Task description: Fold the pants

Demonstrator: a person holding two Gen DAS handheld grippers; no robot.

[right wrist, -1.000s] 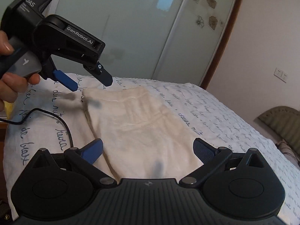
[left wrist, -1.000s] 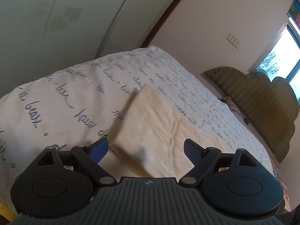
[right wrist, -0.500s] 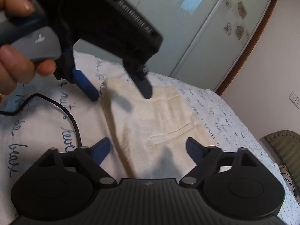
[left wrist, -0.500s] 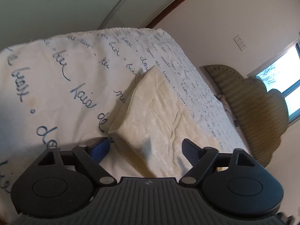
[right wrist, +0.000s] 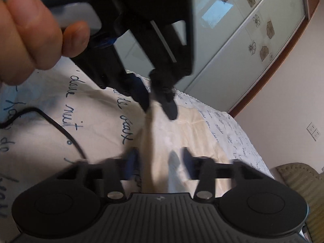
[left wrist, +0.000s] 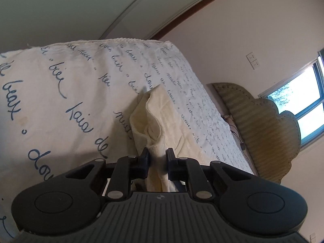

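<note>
Left gripper (left wrist: 157, 155) is pinching a bunched edge of the cream pants (left wrist: 162, 113) between its fingers. Right gripper (right wrist: 158, 158) is blurring, jaws narrowed around a pants fold, grip unclear; bed sheet (left wrist: 60, 93) is lying beneath.

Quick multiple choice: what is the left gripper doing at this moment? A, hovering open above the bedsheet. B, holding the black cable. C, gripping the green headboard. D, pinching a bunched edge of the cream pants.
D: in the left wrist view the left gripper has its jaws drawn close on a gathered fold of the cream pants, which lie on the lettered bedsheet.
</note>
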